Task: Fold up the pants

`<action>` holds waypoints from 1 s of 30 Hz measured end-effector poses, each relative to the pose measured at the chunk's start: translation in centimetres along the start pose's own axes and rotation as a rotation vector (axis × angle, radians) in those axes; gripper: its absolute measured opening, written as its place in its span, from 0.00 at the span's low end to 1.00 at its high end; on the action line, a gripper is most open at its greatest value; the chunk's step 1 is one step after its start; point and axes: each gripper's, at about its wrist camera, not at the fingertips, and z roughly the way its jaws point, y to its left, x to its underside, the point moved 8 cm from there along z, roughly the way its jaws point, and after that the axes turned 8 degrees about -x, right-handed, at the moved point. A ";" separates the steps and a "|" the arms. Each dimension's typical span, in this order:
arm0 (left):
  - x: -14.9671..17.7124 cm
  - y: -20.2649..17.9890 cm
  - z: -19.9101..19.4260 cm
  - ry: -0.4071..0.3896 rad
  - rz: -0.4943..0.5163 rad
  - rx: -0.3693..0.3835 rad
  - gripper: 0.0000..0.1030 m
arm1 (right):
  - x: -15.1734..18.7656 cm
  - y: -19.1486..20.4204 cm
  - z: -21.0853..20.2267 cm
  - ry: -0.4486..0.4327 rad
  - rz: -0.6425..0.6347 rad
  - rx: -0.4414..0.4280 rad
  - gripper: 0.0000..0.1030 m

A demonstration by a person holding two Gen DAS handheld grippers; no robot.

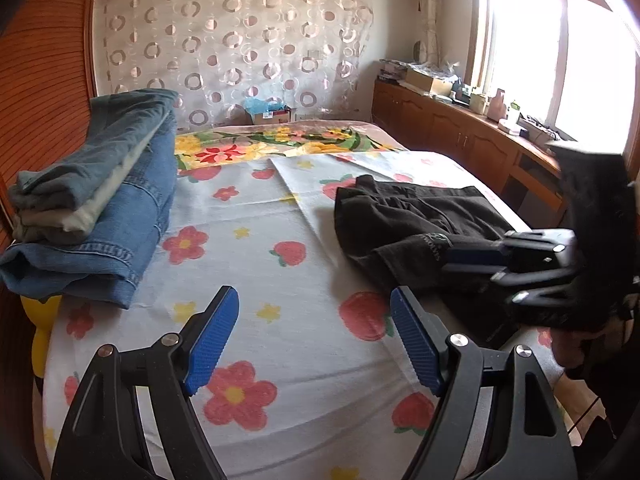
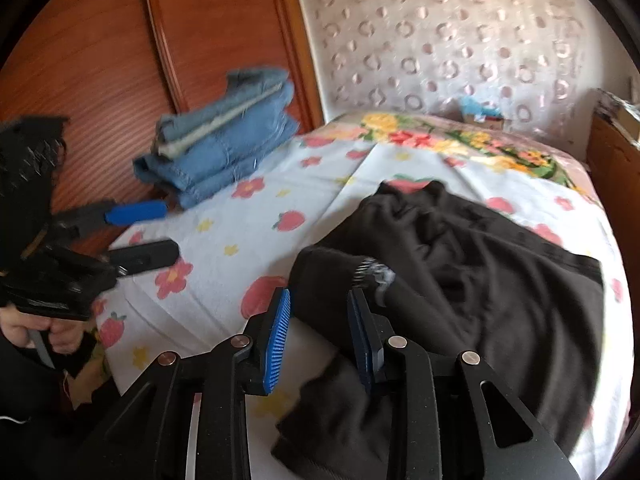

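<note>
Black pants [image 1: 412,220] lie crumpled on the right side of the bed; in the right wrist view they [image 2: 480,272] fill the middle and right. My left gripper [image 1: 314,320] is open and empty above the flowered sheet, left of the pants; it also shows in the right wrist view [image 2: 152,232]. My right gripper [image 2: 318,324] is open, its jaws partly apart just above the near edge of the pants, holding nothing. It shows from the side in the left wrist view [image 1: 460,258], over the pants.
A stack of folded jeans [image 1: 100,208] sits at the bed's left by the wooden headboard [image 1: 44,80]. The bed [image 1: 260,208] has a flowered sheet. A wooden cabinet [image 1: 460,132] with clutter runs under the window at right. A patterned curtain hangs behind.
</note>
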 end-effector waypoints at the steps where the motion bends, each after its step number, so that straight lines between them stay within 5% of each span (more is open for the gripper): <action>1: 0.0 0.2 -0.1 -0.002 -0.003 -0.003 0.77 | 0.2 0.2 0.9 0.033 -0.010 -0.013 0.30; 14: 0.1 1.9 -0.2 -0.006 -0.033 -0.011 0.77 | -0.2 0.4 5.3 0.142 -0.112 0.083 0.30; 18: 0.2 1.7 0.0 -0.001 -0.035 -0.006 0.77 | -0.2 1.0 5.1 0.146 -0.159 0.152 0.06; 24: 0.4 1.1 0.3 0.007 -0.023 0.000 0.77 | -2.5 -0.5 1.5 0.037 -0.090 0.134 0.05; 30: 0.7 -0.3 0.5 0.014 -0.002 0.022 0.77 | -4.6 -5.1 -3.0 -0.045 -0.027 0.205 0.05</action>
